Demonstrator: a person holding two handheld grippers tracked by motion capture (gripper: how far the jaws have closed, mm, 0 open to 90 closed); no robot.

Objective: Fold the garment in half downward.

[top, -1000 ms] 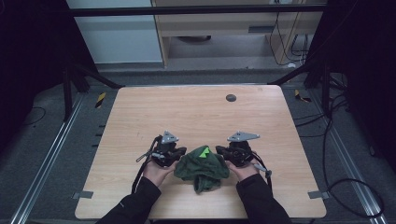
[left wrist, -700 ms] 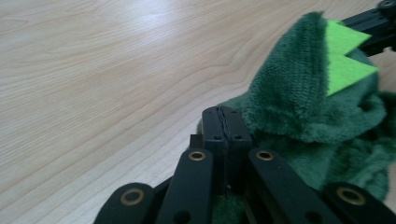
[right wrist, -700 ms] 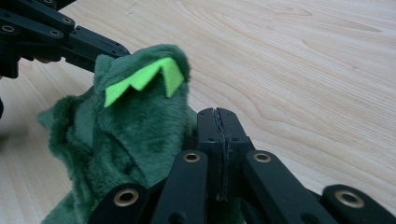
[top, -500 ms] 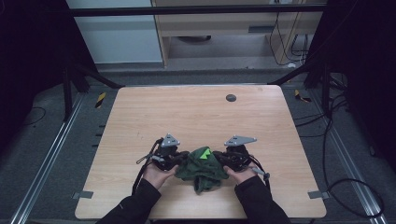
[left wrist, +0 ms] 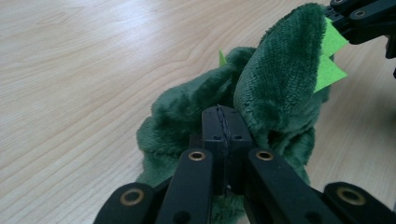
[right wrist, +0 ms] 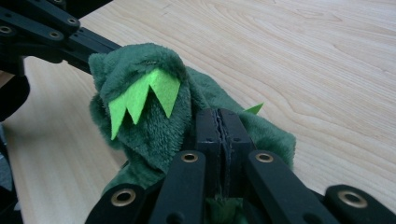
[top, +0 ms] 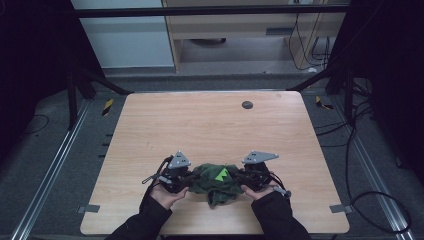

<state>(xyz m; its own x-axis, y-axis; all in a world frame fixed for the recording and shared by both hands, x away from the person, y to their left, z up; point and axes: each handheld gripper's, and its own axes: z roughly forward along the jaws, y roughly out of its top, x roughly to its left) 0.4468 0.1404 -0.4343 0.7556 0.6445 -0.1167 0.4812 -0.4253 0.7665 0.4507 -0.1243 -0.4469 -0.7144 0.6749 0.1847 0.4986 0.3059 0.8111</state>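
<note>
High view: a green plush garment [top: 216, 181] is pinched by the left gripper [top: 184, 180] and right gripper [top: 246, 179], jaws clenched on fabric; thin bites could slip if pulled apart.

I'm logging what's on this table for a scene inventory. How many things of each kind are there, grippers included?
Green plush cloth with light green felt spikes: 1
Handheld grippers: 2, the left gripper and the right gripper, each clamped on the cloth
Small dark round disc near the table's far edge: 1
Total: 4
</note>
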